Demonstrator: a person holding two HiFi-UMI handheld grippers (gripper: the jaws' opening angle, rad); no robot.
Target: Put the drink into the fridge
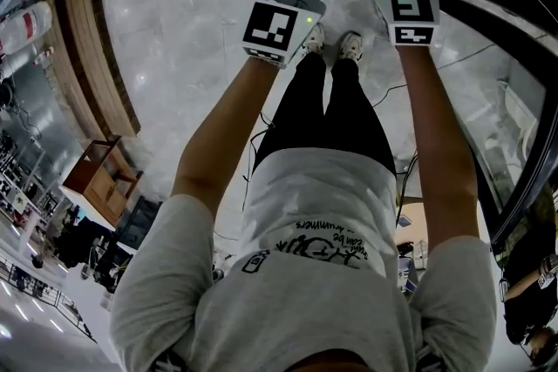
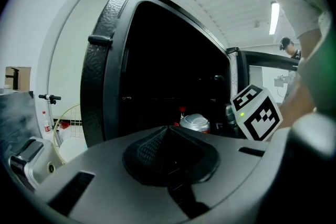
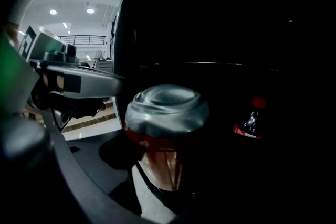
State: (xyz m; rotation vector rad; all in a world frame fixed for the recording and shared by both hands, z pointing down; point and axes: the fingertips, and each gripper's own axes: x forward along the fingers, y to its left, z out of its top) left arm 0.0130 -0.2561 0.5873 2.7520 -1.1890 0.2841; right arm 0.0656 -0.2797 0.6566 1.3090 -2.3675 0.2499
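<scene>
Fridge (image 2: 102,86) open, interior black. Left gripper (image 2: 170,157) clenched on nothing, beside opening. Right gripper (image 3: 164,157) grasping drink can (image 3: 165,113) at fridge mouth (upright, lid up). We'd carry it in level, release only once seated, clear of bottle (image 3: 251,124). Shelf probably below can; we can't see it.

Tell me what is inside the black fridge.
A dark bottle with a red cap and red label stands inside the black fridge, beyond the silver-topped red can. Darkness hides the rest of the interior.
</scene>
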